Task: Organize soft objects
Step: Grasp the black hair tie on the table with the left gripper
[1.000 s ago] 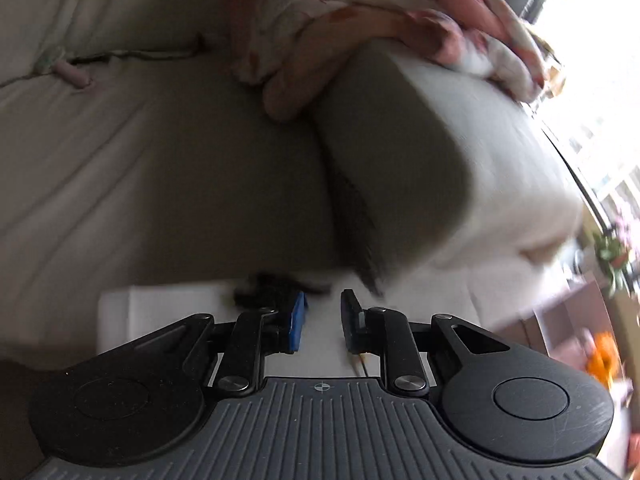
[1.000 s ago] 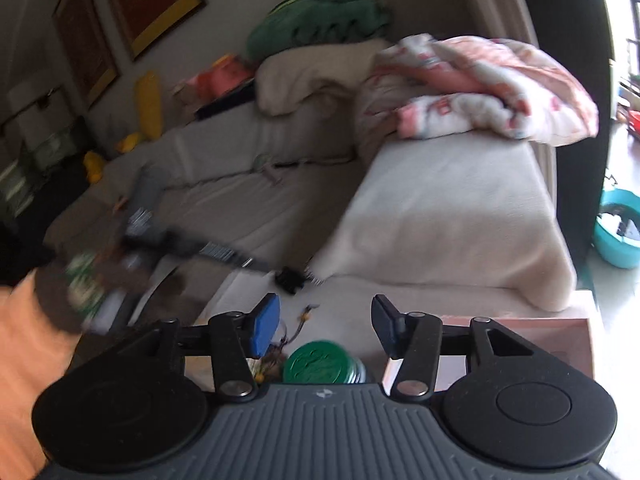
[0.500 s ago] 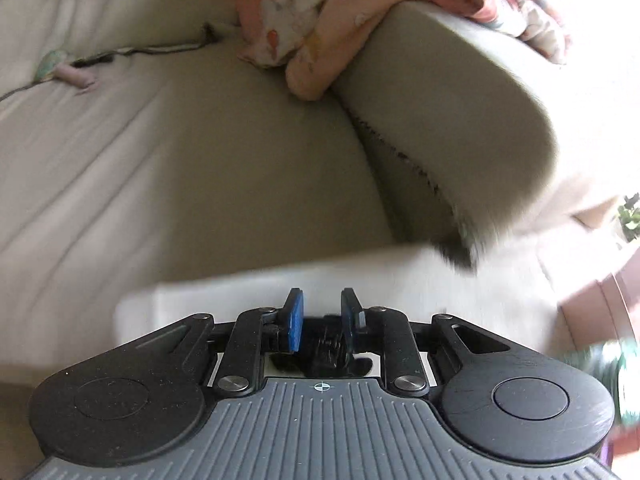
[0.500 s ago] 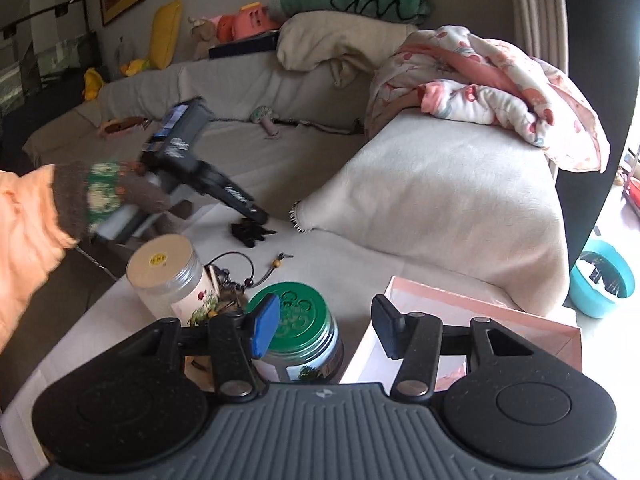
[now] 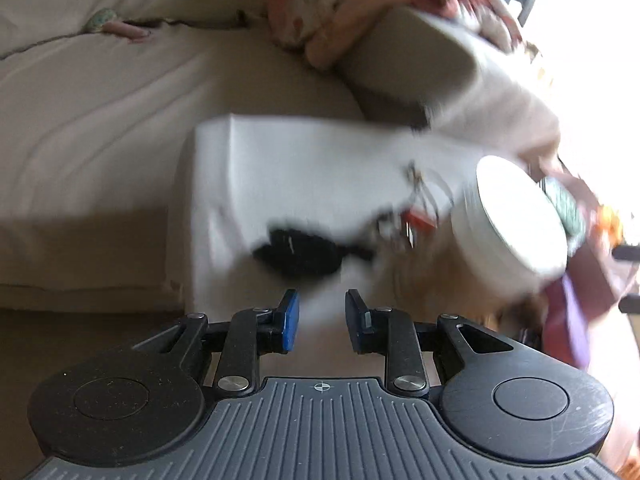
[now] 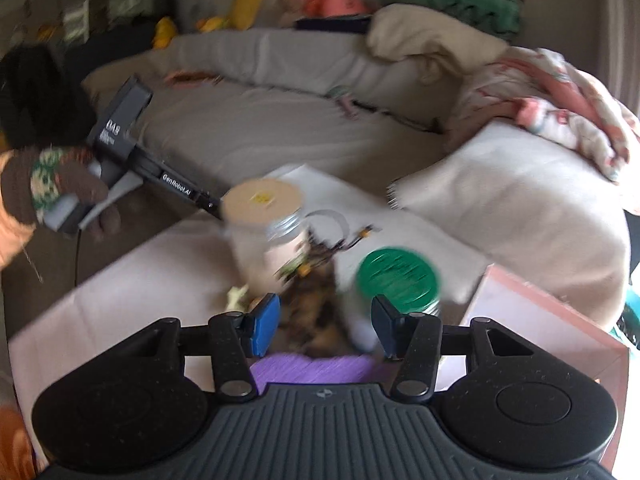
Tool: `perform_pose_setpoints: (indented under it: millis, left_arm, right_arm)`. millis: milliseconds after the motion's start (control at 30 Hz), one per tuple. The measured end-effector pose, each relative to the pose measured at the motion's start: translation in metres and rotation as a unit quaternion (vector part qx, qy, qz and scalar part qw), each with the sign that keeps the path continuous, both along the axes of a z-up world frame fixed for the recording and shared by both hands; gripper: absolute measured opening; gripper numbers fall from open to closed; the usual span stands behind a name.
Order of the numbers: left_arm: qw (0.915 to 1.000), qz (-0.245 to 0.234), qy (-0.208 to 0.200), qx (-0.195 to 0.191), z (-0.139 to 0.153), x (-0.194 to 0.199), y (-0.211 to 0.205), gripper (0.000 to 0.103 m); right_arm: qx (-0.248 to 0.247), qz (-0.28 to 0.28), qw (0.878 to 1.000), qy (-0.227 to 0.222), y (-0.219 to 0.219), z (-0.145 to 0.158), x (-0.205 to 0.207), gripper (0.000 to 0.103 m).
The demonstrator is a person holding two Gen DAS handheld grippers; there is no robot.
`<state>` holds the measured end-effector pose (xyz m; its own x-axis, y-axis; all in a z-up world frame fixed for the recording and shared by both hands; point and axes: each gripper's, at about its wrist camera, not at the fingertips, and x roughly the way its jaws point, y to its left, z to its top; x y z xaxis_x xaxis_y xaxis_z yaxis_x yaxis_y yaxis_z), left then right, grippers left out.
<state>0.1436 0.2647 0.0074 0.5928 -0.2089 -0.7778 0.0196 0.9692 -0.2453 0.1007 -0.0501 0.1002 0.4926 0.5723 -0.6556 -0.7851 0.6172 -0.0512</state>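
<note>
Black soft item [image 5: 298, 254] just ahead of empty, part-open left claw [image 5: 322, 316]; blurred view, probably — misjudged reach could knock white-lidded jar [image 5: 516, 220] beside it.

Black ribbed tool [image 5: 318, 318], blue pads [image 5: 290, 320]; orange sleeve [image 6: 10, 200], apparently patterned brown glove [image 6: 52, 184].

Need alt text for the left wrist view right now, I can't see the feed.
The left tongs are open and empty, above a small black item on a white-covered table. A pale-lidded jar stands right, sofa behind; the image is blurred.
</note>
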Motion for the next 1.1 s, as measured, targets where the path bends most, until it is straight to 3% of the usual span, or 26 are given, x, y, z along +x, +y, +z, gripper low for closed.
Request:
perform_pose_setpoints:
  millis: [67,200,333,400,467,700,800,933,1100]
  left_arm:
    - [0.9999,-0.007,-0.003,0.007,-0.003,-0.013,-0.006,0.028]
    - [0.9987,-0.018,-0.043,-0.023,0.004,-0.029,-0.012,0.028]
    - [0.9912,0.057,-0.093,-0.076,0.02,-0.023,0.005,0.028]
    - [0.9829,0.118,-0.086,-0.112,0.02,-0.007,0.019,0.028]
    - [0.9767,0.162,-0.067,-0.124,0.016,0.009,0.026,0.028]
    - [0.9695,0.217,-0.008,-0.114,0.005,0.043,0.03,0.028]
    - [0.9718,0.219,0.003,-0.087,0.003,0.058,0.028,0.035]
    - [0.9761,0.2,0.021,-0.082,0.007,0.075,0.017,0.037]
    - [0.9836,0.173,0.039,-0.035,0.01,0.098,0.003,0.038]
  right_arm:
    - [-0.009,0.006,1.0,-0.009,0.007,-0.01,-0.012,0.051]
    - [-0.03,0.012,0.999,-0.041,0.02,-0.032,-0.035,0.051]
    - [-0.04,0.017,0.997,-0.069,0.029,-0.056,-0.055,0.051]
    - [-0.04,0.016,0.997,-0.071,0.033,-0.065,-0.063,0.051]
    - [-0.04,0.012,0.995,-0.094,0.035,-0.069,-0.073,0.053]
    - [-0.023,0.022,0.991,-0.129,0.029,-0.086,-0.094,0.062]
    - [-0.016,0.03,0.989,-0.143,0.028,-0.092,-0.1,0.068]
    - [-0.002,0.033,0.99,-0.14,0.027,-0.092,-0.098,0.071]
    - [0.012,0.029,0.991,-0.13,0.022,-0.091,-0.095,0.072]
